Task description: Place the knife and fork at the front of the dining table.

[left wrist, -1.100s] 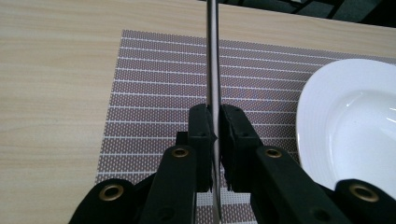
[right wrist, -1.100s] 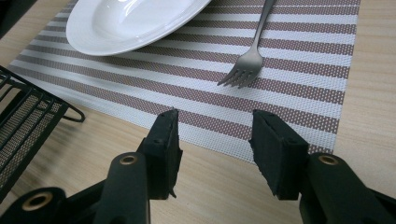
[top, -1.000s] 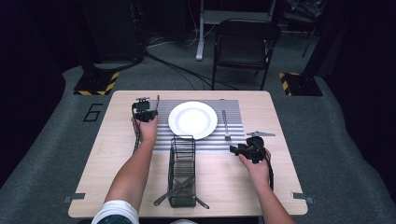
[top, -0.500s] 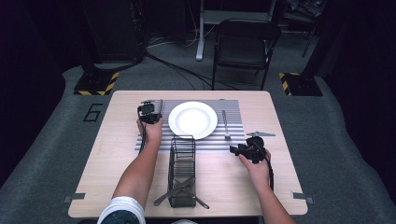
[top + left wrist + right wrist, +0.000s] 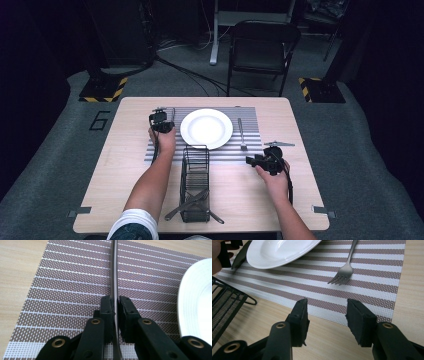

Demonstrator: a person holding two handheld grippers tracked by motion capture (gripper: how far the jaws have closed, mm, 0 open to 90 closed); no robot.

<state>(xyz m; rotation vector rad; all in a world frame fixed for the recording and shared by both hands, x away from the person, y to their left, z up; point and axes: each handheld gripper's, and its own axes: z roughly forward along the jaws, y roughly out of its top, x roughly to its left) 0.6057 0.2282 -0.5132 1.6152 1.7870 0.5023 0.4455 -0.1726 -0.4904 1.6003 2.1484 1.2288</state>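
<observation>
My left gripper [image 5: 161,121] [image 5: 115,306] hangs low over the striped placemat [image 5: 250,150] [image 5: 70,290], just left of the white plate [image 5: 206,128] [image 5: 197,295]. It is shut on a thin metal utensil [image 5: 114,270] seen edge-on, probably a knife, which runs straight ahead between the pads. My right gripper [image 5: 252,160] [image 5: 327,315] stands open with nothing in it over bare table by the mat's near right corner. A fork [image 5: 241,132] [image 5: 345,270] lies on the mat right of the plate [image 5: 279,250], tines toward that gripper.
A black wire caddy [image 5: 195,185] [image 5: 224,305] stands on the table between my two forearms, with some cutlery [image 5: 192,202] lying in its near end. A folding chair [image 5: 262,50] stands beyond the far table edge.
My left hand has shifted a little to the right and lower with the utensil, closer to the plate's left side. The right hand has stayed put.
</observation>
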